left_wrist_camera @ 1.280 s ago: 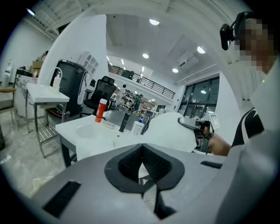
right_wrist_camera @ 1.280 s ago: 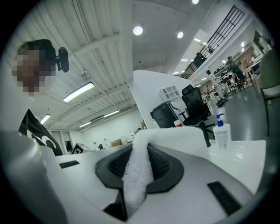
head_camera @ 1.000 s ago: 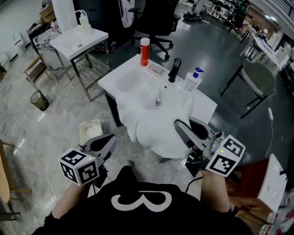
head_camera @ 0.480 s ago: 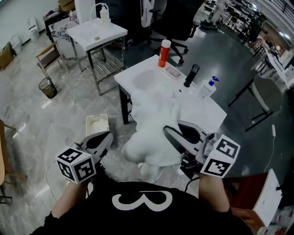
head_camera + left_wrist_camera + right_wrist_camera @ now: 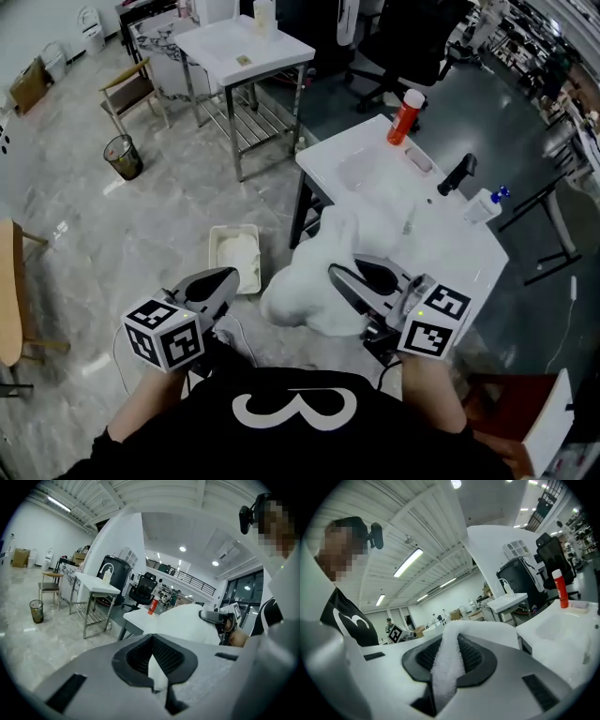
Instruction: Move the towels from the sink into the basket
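Note:
A big white towel (image 5: 314, 272) hangs off the near edge of the white sink table (image 5: 375, 155), bunched over the floor. My right gripper (image 5: 339, 277) is shut on it, and a fold of towel (image 5: 447, 665) fills the jaw gap in the right gripper view. The white basket (image 5: 214, 251) stands on the floor left of the table with a white towel (image 5: 236, 255) inside. My left gripper (image 5: 223, 279) hovers near the basket, apart from the held towel, jaws close together with nothing hanging from them. In the left gripper view the towel (image 5: 187, 620) bulges ahead.
An orange bottle (image 5: 406, 114), a black faucet (image 5: 459, 173) and a soap bottle (image 5: 483, 204) stand on the sink table. A second white table (image 5: 244, 42), a bin (image 5: 122, 155) and an office chair (image 5: 412, 47) stand further off on the grey floor.
The right gripper has drawn the towel off the sink and over the table's near edge toward the basket side. The basket now lies closer to the left gripper.

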Demonstrator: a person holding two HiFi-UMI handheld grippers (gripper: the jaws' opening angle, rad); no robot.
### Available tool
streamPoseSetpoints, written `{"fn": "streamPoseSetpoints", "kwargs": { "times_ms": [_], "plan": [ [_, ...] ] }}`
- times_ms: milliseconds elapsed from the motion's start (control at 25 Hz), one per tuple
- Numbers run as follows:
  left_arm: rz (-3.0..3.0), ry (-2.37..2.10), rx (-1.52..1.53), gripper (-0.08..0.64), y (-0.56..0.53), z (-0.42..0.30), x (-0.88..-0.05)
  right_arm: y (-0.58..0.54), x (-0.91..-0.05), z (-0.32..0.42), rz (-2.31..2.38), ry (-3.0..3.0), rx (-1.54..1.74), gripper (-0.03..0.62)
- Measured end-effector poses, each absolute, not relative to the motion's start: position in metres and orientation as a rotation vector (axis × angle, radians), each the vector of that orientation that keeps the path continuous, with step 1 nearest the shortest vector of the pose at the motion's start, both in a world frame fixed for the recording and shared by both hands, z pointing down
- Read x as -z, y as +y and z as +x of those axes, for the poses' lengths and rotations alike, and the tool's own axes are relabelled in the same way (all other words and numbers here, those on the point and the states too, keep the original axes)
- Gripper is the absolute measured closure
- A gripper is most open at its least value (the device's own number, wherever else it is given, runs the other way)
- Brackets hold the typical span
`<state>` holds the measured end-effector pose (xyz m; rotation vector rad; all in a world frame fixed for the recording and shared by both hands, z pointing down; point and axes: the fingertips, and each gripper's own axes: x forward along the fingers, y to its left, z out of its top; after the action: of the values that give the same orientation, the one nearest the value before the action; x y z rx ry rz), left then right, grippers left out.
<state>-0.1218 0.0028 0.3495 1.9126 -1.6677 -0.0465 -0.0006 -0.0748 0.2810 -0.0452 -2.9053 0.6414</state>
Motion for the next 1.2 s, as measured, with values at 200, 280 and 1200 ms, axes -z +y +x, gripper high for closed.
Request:
{"fn": "streamPoseSetpoints", "kwargs": {
  "times_ms": [200, 280, 1200],
  "plan": [
    [1.89, -1.648, 0.03, 0.555, 0.003, -0.199, -0.367, -0.085, -0.317, -0.08, 0.008, -2.838, -0.719, 0.524],
    [1.878, -1.636, 0.033, 0.555, 0.003, -0.226, -0.376, -0.089, -0.335, -0.109, 0.046, -2.808, -0.752, 0.523],
    [1.767, -1.431, 0.0, 0.555, 0.01, -0.399, -0.513, -0.112, -0.583, -0.33, 0.393, -2.404, -0.875, 0.523]
  ]
}}
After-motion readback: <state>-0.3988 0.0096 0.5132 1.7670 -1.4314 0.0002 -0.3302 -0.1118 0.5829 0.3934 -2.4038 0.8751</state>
